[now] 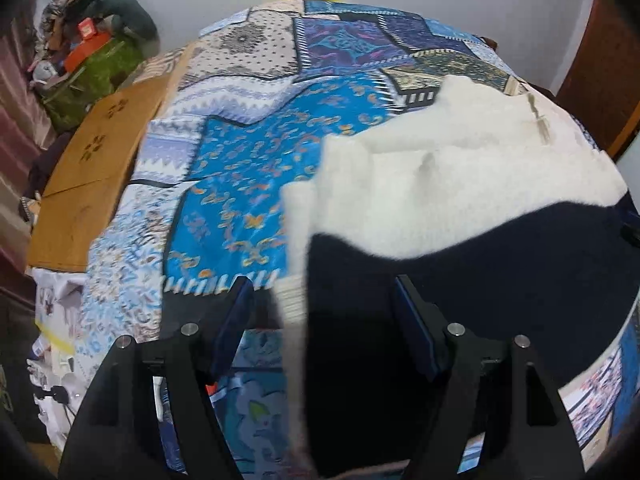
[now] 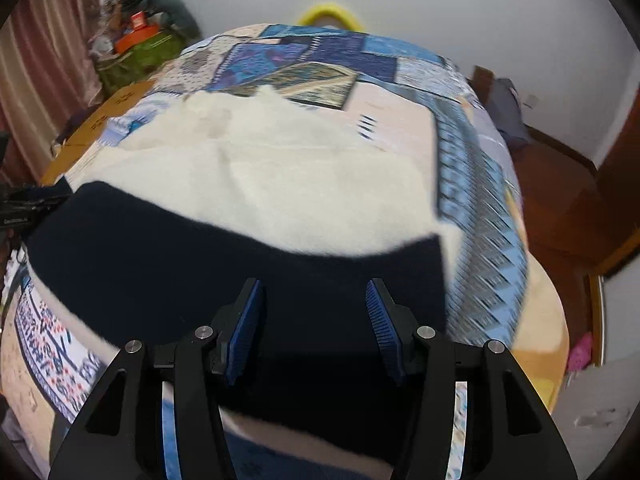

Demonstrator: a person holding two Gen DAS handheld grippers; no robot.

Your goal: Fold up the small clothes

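A small garment lies spread on the bed, with a fluffy white part (image 1: 460,168) (image 2: 280,184) and a dark navy part (image 1: 480,260) (image 2: 200,248) nearest me. My left gripper (image 1: 322,300) hovers over the garment's left edge. Its jaws stand wide, with the white hem and navy cloth between them and the pads clear of the cloth. My right gripper (image 2: 314,300) hangs over the navy band near its right corner, open, with both blue pads bare. The cloth under each gripper body is hidden.
A blue patchwork quilt (image 1: 240,168) (image 2: 472,184) covers the bed. Flat cardboard (image 1: 92,168) lies along its left side. Beyond it stands a green bag of clutter (image 1: 100,68) (image 2: 140,52). A yellow ring (image 2: 330,14) shows past the far edge. Brown floor (image 2: 560,200) is to the right.
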